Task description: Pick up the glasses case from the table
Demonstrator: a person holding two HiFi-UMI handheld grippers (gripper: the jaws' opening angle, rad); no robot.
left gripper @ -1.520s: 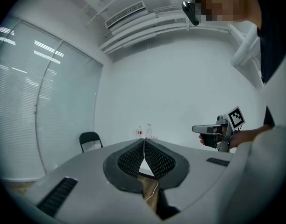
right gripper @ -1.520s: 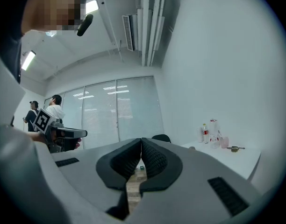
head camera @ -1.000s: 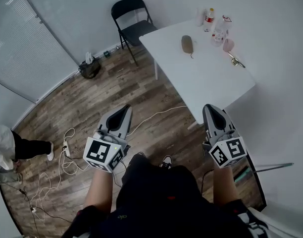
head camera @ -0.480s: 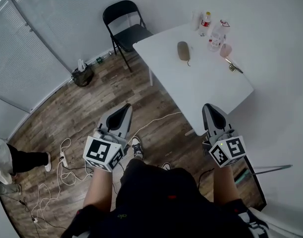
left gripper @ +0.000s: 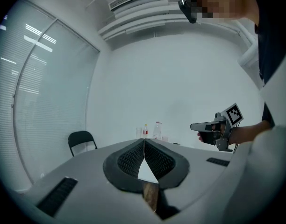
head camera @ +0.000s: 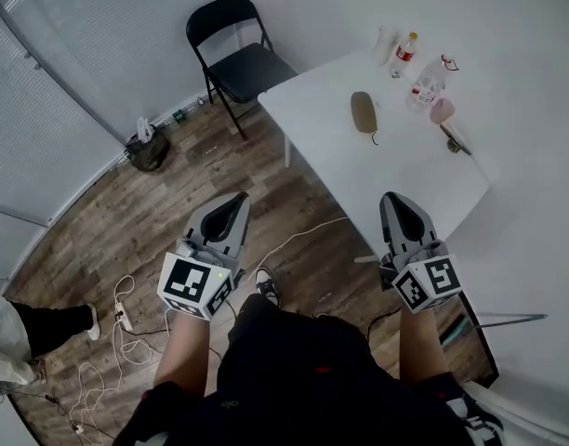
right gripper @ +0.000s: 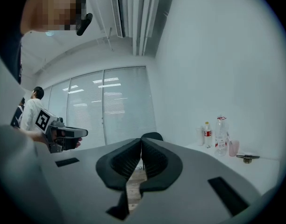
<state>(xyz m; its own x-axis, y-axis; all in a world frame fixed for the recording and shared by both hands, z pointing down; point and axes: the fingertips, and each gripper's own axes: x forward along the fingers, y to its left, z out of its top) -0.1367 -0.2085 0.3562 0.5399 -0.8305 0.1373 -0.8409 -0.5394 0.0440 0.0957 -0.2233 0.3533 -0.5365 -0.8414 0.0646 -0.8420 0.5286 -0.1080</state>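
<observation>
Nearest in the head view are two grippers, one in each hand: the left gripper (head camera: 234,204) at nine o'clock and the right gripper (head camera: 397,204) at three o'clock. Both have their jaws pressed together with nothing between them. Loose white cables (head camera: 112,342) trail over the wooden floor (head camera: 173,203) at eight o'clock. Beyond the right gripper, at one o'clock, stands one white table (head camera: 396,179). The single glasses case (head camera: 363,111), a brown oval, lies flat on it, well apart from both grippers. Past the case, toward the wall, are one pink cup (head camera: 441,110), one small dark object (head camera: 455,138), two bottles (head camera: 426,84) (head camera: 403,54) and one clear cup (head camera: 382,41). One black folding chair (head camera: 233,59) stands at eleven o'clock and one dark bag (head camera: 147,147) sits at ten o'clock.
</observation>
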